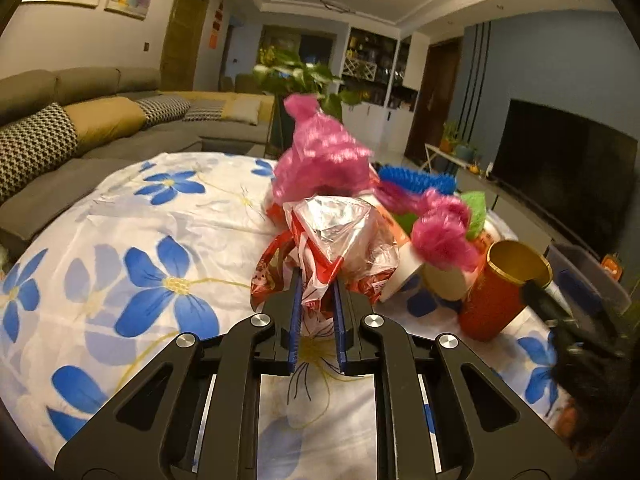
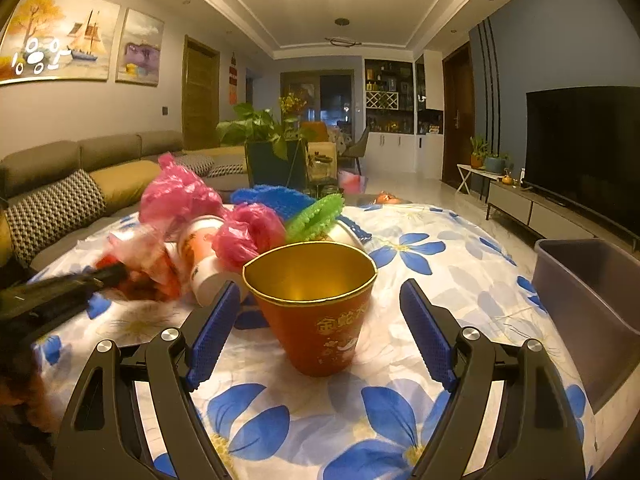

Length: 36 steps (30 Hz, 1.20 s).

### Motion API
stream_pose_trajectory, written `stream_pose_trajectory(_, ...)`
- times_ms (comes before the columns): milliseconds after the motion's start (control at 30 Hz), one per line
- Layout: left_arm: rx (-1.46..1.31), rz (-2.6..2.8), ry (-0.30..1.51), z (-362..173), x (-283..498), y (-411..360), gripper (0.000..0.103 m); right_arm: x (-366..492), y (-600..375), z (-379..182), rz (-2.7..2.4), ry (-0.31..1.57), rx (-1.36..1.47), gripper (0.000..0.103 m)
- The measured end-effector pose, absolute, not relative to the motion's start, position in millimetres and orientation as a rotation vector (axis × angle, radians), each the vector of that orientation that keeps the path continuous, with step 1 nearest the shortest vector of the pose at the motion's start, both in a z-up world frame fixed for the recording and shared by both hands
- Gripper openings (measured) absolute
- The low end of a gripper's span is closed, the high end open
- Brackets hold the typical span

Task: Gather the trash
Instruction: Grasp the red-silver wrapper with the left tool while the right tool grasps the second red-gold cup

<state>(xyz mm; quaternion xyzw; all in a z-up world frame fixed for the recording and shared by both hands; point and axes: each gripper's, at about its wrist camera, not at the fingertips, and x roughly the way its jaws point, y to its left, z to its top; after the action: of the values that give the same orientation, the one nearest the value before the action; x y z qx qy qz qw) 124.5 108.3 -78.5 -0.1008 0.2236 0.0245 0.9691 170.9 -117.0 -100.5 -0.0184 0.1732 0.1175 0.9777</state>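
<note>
A heap of trash lies on the flower-print tablecloth (image 1: 132, 240). My left gripper (image 1: 316, 282) is shut on a crumpled red, white and clear plastic wrapper (image 1: 340, 240) at the near edge of the heap. Behind the wrapper lie pink plastic bags (image 1: 320, 156), blue netting (image 1: 416, 178) and green netting (image 1: 476, 208). A red paper cup with a gold inside (image 2: 316, 304) stands upright between the wide-apart fingers of my right gripper (image 2: 316, 294), whose blue pads (image 2: 424, 328) do not touch it. That gripper is open. A white and orange cup (image 2: 200, 256) lies on its side.
A grey bin (image 2: 580, 280) stands at the table's right edge. A sofa (image 1: 80, 128) runs along the left and a potted plant (image 2: 256, 132) stands beyond the table. A television (image 2: 584, 152) on a low cabinet fills the right wall.
</note>
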Motion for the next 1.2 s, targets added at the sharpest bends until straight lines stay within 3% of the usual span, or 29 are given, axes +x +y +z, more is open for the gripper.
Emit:
stream_pose_trajectory(400, -0.215, 0.058, 0.459, -76.3, 128.5, 112.3, 0.013, 197.1, -111.2, -107.5, 0.260, 0.408, -0.018, 0.084)
stream_pose_trajectory(467, -0.216, 0.054, 0.463, -77.6, 130.9, 112.6, 0.013, 199.7, -109.3, -109.5, 0.265, 0.424, -0.025, 0.074)
stream_pose_trajectory(733, -0.218, 0.049, 0.461, -77.5, 126.2, 114.4, 0.013, 192.3, -112.4, -109.1, 0.269, 0.407, -0.041, 0.065)
stream_pose_trajectory(1200, -0.199, 0.012, 0.422, -67.5, 104.5, 105.1, 0.013, 156.2, -137.0, -99.2, 0.244, 0.357, -0.025, 0.064)
